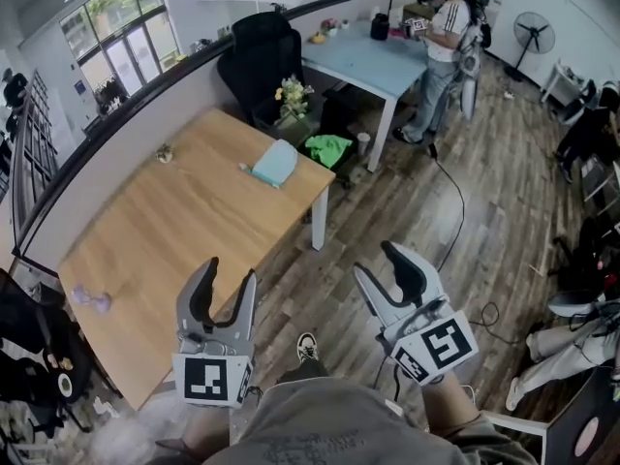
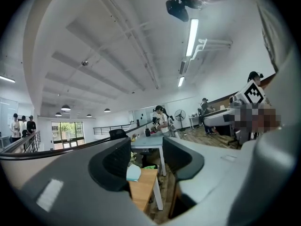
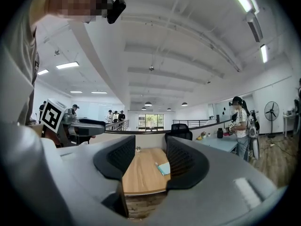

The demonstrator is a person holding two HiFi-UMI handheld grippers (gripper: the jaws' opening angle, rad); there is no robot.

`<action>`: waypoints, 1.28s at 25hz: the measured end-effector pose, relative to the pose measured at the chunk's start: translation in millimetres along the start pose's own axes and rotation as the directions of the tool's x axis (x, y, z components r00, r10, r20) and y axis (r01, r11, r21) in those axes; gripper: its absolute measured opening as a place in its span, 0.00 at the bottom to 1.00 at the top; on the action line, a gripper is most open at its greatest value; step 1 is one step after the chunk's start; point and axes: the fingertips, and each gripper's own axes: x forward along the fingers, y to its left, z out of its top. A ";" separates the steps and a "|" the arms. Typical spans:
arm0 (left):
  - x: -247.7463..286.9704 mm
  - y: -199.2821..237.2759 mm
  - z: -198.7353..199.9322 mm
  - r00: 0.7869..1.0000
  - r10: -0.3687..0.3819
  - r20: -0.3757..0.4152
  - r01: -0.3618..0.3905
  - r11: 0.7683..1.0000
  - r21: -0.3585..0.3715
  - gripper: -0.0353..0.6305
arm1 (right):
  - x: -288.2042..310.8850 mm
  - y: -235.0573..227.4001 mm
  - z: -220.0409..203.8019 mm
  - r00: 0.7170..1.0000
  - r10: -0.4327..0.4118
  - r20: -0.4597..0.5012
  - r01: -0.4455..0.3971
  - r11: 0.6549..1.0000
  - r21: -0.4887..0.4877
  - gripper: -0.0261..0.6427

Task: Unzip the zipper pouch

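The light-blue zipper pouch point(image 1: 276, 163) lies flat near the far right corner of the wooden table point(image 1: 184, 221). Both grippers are held low in front of me, well short of the pouch and off the table's near edge. My left gripper point(image 1: 231, 271) is open with nothing between its jaws; in the left gripper view point(image 2: 146, 157) the pouch point(image 2: 133, 173) shows far off through the gap. My right gripper point(image 1: 376, 260) is also open and empty; the right gripper view point(image 3: 150, 157) looks along the tabletop, with the pouch point(image 3: 164, 168) far beyond the jaws.
A small object point(image 1: 165, 153) sits at the table's far edge and a purple item point(image 1: 92, 300) at its near left. Behind the table are a black chair point(image 1: 260, 51), flowers point(image 1: 294, 95) and a green cloth point(image 1: 329, 148). A person point(image 1: 446, 37) stands by a pale blue table point(image 1: 373, 56).
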 end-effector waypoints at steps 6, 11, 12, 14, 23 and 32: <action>57.0 55.8 -15.7 1.000 -0.013 -0.014 0.013 1.000 0.004 0.35 | 83.5 -15.8 0.6 1.000 -0.001 -0.007 0.001 1.000 -0.012 0.33; 89.7 84.3 -28.6 0.999 -0.025 -0.038 0.026 1.000 0.011 0.35 | 125.9 -23.7 -2.0 1.000 -0.007 -0.028 0.007 1.000 -0.008 0.33; 94.7 87.0 -31.0 0.999 -0.027 -0.041 0.028 1.000 0.008 0.35 | 131.6 -25.3 -3.5 0.999 -0.003 -0.035 0.003 1.000 -0.010 0.33; 104.5 92.2 -35.8 0.999 -0.029 -0.041 0.029 1.000 -0.003 0.35 | 142.6 -29.4 -8.4 0.999 0.006 -0.048 -0.006 1.000 -0.017 0.33; 154.1 106.7 -68.6 0.996 0.007 -0.089 -0.010 0.999 -0.035 0.35 | 202.0 -64.8 -32.1 0.992 0.098 -0.076 -0.100 0.995 -0.023 0.33; 233.6 133.5 -78.2 0.976 0.154 -0.157 -0.160 0.987 -0.025 0.35 | 295.8 -124.1 -37.7 0.952 0.291 -0.095 -0.294 0.956 -0.015 0.33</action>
